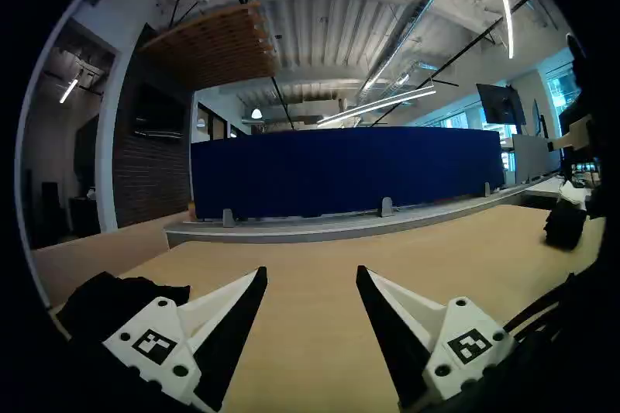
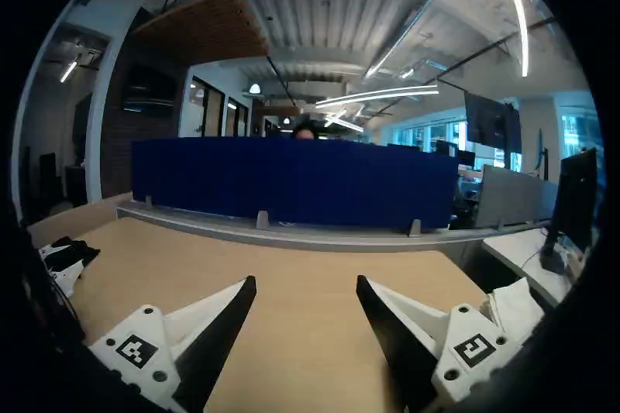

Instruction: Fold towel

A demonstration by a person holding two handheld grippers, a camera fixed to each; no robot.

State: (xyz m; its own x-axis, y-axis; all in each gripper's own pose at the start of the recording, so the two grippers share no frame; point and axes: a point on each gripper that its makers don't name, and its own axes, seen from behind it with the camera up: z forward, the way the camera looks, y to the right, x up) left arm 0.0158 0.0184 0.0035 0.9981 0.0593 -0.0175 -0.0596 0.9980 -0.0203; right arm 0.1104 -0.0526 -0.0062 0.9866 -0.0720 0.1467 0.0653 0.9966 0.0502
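A dark cloth (image 1: 116, 297) lies bunched on the wooden table (image 1: 325, 320), just left of my left gripper's left finger in the left gripper view. My left gripper (image 1: 310, 270) is open over bare tabletop, with nothing between its fingers. My right gripper (image 2: 304, 280) is also open over the bare table (image 2: 302, 335). At the far right of the left gripper view there is a dark shape with a white top (image 1: 566, 221), likely the other gripper. A white and black shape (image 2: 66, 258), likely the left gripper, shows at the left edge of the right gripper view.
A blue divider screen (image 1: 341, 169) on a grey rail closes off the table's far edge. White folded cloths (image 2: 515, 306) lie beyond the table's right side, near a desk with a monitor (image 2: 573, 196). A person's head (image 2: 304, 129) shows above the divider.
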